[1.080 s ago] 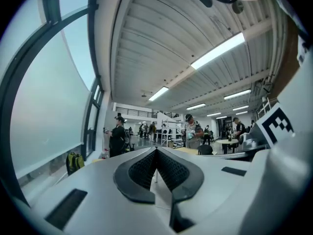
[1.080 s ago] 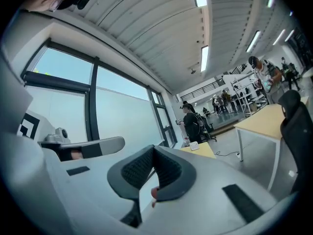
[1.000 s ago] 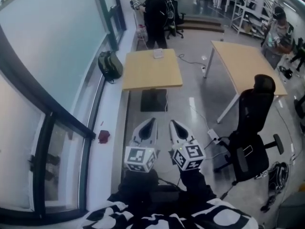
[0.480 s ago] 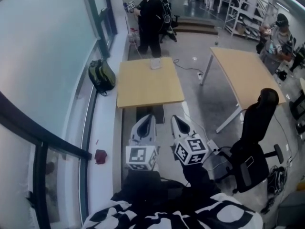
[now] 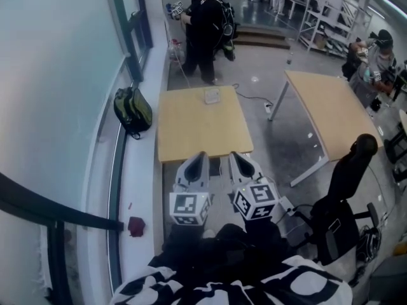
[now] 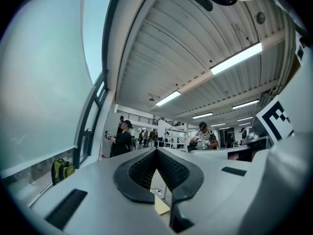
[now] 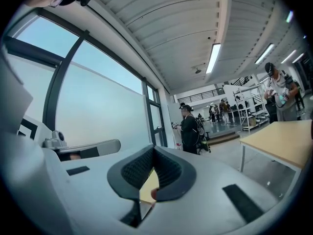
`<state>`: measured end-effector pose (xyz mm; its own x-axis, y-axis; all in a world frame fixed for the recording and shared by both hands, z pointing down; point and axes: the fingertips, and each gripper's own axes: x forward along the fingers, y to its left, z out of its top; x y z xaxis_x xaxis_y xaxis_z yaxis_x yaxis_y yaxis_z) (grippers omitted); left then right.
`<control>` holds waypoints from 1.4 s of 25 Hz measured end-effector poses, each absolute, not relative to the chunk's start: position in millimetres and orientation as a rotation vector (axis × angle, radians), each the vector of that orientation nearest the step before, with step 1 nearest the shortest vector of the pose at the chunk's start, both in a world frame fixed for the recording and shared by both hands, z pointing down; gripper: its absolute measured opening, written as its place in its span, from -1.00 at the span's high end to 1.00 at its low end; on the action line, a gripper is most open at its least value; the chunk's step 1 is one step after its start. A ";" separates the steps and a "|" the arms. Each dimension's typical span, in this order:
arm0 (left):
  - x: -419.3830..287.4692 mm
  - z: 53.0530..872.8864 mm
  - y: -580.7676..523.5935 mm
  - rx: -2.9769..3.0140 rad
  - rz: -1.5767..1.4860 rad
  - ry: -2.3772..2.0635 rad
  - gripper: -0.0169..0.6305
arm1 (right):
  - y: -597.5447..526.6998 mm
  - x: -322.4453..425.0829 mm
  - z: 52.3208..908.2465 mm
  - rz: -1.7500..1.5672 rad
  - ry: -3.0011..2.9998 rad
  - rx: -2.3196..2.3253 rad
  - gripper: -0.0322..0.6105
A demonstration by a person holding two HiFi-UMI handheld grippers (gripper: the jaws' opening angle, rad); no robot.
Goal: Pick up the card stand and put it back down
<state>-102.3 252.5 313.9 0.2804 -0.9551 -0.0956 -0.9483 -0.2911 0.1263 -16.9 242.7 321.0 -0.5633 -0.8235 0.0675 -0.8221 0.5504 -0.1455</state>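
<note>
While closed and empty, left tool (image 5: pixel 202 155), right tool (image 5: pixel 231 155) side by side, small pale card stand (image 5: pixel 212 95) ahead on light wooden surface (image 5: pixel 191 132).

small pale card stand (image 5: pixel 212 95), far edge of wooden table (image 5: pixel 197 129)

The left gripper (image 5: pixel 201 155) and right gripper (image 5: pixel 233 155) now overlap the near edge of the desk (image 5: pixel 197 129); a second ago they hung well short of it. The card stand (image 5: pixel 212 95) at the desk's far edge is nearer them.
</note>
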 end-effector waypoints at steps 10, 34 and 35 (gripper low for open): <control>-100.3 334.3 185.4 2.504 -0.187 -1.800 0.93 | 179.5 -18.3 335.9 -0.246 2.769 -1.473 0.84; -87.6 354.0 -110.8 2.356 -0.140 -1.925 0.93 | -138.6 -23.6 350.3 -0.336 2.927 -1.194 0.84; -87.7 359.3 -115.2 2.341 -0.132 -1.922 0.93 | -143.7 -24.5 358.2 -0.362 2.939 -1.190 0.84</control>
<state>-87.7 -115.2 359.3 0.1946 -0.9809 0.0025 -0.9714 -0.1923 0.1394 -24.5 -143.7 358.2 -0.7210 -0.6807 0.1298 -0.6918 0.6965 -0.1903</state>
